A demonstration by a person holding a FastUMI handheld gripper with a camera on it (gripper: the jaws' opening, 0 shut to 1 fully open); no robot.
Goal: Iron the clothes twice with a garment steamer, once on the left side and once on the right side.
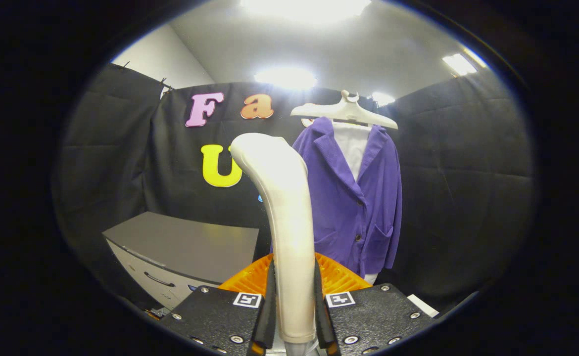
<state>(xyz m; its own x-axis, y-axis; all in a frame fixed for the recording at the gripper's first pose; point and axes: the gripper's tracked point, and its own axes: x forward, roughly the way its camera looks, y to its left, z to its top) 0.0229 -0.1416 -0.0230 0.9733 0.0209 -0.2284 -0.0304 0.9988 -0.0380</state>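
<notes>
Tool (294,316) clamped around steamer (284,207)

- A cream garment steamer (284,217) is seen upright between the two fingers, and its handle is pressed by both; its curved head is bent to the left.
- A purple jacket (363,198) is hung over a white shirt (353,146) on a white hanger (345,111), beyond the fingers, slightly right.
</notes>
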